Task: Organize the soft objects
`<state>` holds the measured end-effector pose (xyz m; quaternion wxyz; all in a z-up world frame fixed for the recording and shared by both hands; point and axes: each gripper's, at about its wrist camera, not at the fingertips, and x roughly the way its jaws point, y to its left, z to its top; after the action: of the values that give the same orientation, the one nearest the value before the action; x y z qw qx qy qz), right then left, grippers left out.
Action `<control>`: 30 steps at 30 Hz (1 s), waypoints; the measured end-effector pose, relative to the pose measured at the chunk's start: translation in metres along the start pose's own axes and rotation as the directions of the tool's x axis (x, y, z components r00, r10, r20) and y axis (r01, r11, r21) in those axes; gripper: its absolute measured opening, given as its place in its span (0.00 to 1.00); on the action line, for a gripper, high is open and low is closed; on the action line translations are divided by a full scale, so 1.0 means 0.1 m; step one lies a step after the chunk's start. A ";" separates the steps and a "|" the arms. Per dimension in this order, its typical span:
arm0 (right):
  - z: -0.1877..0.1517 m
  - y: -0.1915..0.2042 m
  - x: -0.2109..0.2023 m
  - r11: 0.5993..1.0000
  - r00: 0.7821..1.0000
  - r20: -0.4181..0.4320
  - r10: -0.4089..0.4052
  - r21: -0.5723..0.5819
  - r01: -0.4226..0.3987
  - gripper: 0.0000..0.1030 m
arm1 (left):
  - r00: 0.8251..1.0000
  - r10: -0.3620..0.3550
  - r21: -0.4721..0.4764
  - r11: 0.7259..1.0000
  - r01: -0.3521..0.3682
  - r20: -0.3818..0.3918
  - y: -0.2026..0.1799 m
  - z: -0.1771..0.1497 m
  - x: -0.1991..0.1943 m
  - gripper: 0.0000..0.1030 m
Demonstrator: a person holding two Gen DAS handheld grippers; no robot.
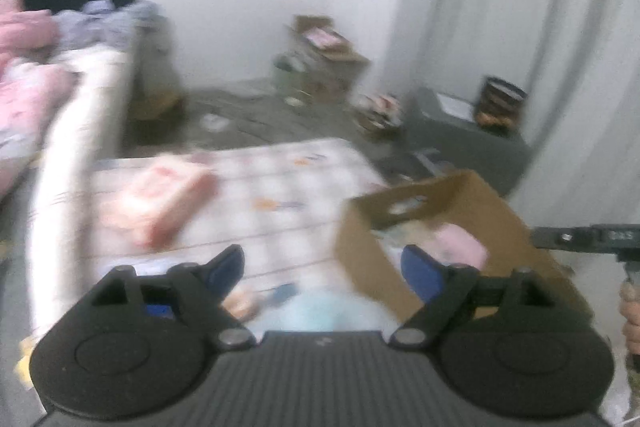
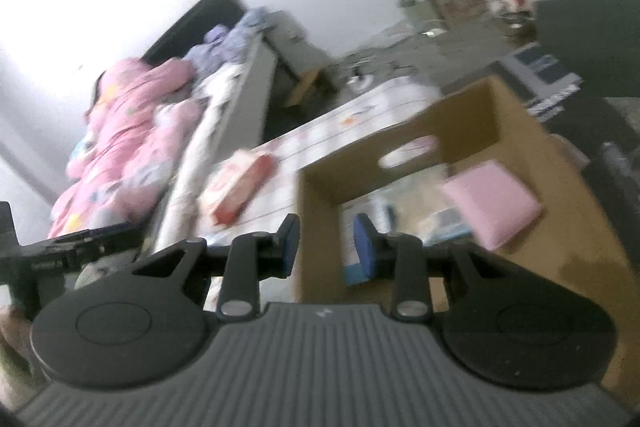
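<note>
Reaching for the soft packet left on the bench

Lying near the bench's (image 1: 280, 171) far left corner, beside the bed (image 2: 132, 131), the pink packet (image 1: 160, 203) looks light and squashy, probably slippery in its wrap; gripping across its narrow middle seems safest. The box (image 2: 440, 131) at the right edge already holds a pink cushion (image 2: 494, 205). The left tool (image 1: 324, 267) gapes wide and empty; the right tool (image 2: 326, 241) is partly open, holding nothing.

Home bedroom, bed (image 2: 224, 99) with pink duvet (image 2: 128, 131), grey curtains (image 1: 500, 27), cardboard boxes (image 1: 328, 59) on floor (image 1: 256, 115)
</note>
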<state>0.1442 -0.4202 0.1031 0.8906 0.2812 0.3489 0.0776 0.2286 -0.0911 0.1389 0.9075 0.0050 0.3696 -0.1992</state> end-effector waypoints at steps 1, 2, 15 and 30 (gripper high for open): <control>-0.03 0.13 0.01 1.000 1.000 -0.009 0.016 -0.016 -0.016 0.29 | 1.000 0.017 -0.016 1.000 -0.017 0.011 0.12 -0.05 -0.09 0.84; -0.06 0.25 0.04 0.999 0.999 -0.021 0.033 -0.031 -0.033 0.29 | 0.999 0.032 -0.035 0.999 -0.032 0.021 0.24 -0.13 -0.17 0.84; -0.36 1.96 0.99 0.956 0.960 -0.247 0.134 -0.223 -0.191 0.32 | 0.986 0.163 -0.085 0.983 -0.164 -0.020 1.29 -0.93 -0.33 0.82; 0.00 2.49 3.49 0.971 0.872 -0.485 0.062 -0.173 -0.166 0.41 | 0.969 0.012 -0.344 0.934 -0.100 -0.248 2.00 -0.81 0.94 0.64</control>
<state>0.4180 -0.0970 0.0393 0.7958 0.1783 0.5296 0.2331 0.3081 0.0718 -0.0109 0.8471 -0.1236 0.5069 -0.1011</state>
